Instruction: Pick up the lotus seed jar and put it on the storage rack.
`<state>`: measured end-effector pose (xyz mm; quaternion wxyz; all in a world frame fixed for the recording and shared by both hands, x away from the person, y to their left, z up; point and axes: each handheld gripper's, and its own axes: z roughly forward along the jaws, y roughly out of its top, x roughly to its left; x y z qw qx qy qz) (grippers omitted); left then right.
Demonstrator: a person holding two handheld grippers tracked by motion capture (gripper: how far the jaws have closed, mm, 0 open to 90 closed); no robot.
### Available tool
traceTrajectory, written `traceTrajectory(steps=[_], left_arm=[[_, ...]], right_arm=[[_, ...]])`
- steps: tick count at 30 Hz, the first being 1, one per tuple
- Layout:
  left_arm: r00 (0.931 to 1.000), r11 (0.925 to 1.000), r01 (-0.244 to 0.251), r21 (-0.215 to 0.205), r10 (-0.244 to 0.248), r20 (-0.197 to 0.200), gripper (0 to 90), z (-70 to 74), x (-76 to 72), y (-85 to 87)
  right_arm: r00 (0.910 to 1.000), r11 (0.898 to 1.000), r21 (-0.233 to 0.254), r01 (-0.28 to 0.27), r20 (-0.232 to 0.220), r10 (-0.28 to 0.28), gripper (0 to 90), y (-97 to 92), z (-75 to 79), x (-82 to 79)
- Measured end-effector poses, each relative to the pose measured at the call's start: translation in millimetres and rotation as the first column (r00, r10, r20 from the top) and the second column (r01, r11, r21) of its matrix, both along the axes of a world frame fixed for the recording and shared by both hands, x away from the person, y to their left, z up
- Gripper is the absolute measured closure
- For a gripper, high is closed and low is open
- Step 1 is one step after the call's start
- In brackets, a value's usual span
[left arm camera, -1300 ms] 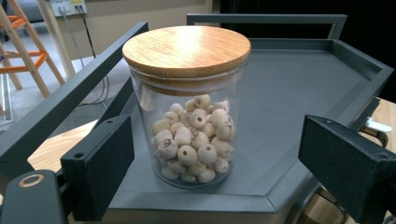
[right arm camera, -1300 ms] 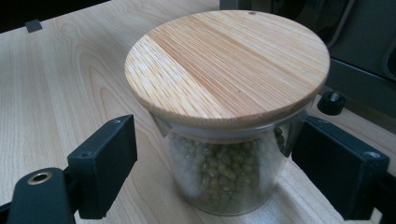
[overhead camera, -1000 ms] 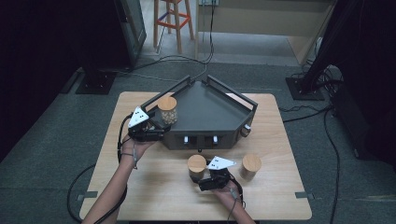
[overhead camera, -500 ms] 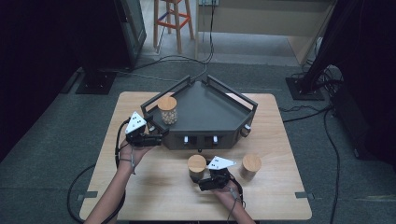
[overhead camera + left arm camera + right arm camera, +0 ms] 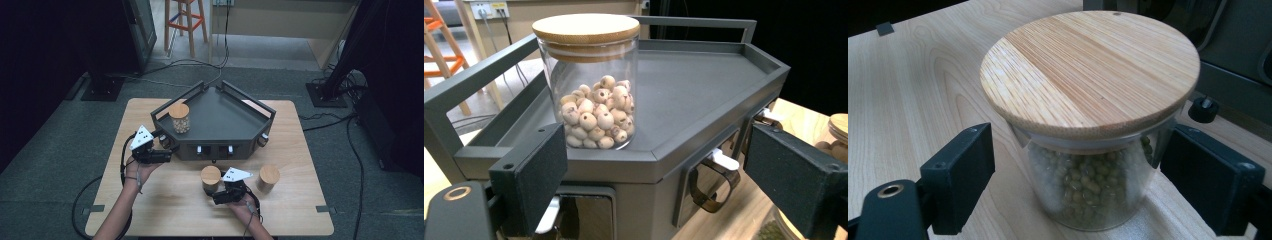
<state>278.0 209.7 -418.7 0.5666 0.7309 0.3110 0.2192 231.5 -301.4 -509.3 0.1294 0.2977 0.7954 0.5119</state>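
Right gripper [image 5: 216, 190]: released, jaws set on both sides of the jar of green beans [image 5: 1088, 190], low on the glass and under the wooden lid [image 5: 1093, 70]. Clear gap between left pad and glass. Right pad very near the glass; contact there not possible to tell. No squeeze visible, so not yet a grasp. Jar upright on the wooden table [image 5: 165, 200], just in front of the dark tray [image 5: 704, 85], lid on.

Left gripper [image 5: 169, 150]: also released, nothing between the jaws. Held at the front left corner of the tray, pointing at the jar of pale seeds [image 5: 596, 115].

Jar of pale seeds: upright inside the tray, near its left rail, lid on, well free of both pads.

Farther out, a third jar [image 5: 269, 176] on the table, to the right of the green bean jar and apart from it, near no gripper.

Judged from this layout, work apparently about loading jars into the tray. Done: one jar of three placed inside. In hand: closing on the green bean jar, then lifting over the tray wall. Left after that: setting it down beside the first jar, then the same for the third jar. So roughly one third finished, with much free floor in the tray.
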Motion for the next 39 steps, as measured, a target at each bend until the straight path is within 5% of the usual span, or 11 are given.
traceTrajectory(steps=[21,25,39], left_arm=[[0.9984,0.9991,-0.019,0.037,0.017,0.053,10.4,-10.4,-22.7,6.1],[0.9968,0.9967,-0.016,0.079,0.010,0.079,10.4,-10.7,-27.4,6.9],[0.9972,0.9978,-0.001,0.066,-0.004,0.075,10.4,-22.1,-40.8,16.1]], right_arm=[[1.0000,1.000,-0.002,-0.002,0.000,0.002,13.9,0.1,0.2,0.3],[1.0000,1.000,-0.001,-0.001,0.000,0.001,13.9,0.1,0.1,0.2],[1.0000,1.000,-0.004,0.000,-0.001,0.000,13.9,0.4,0.4,0.4]])
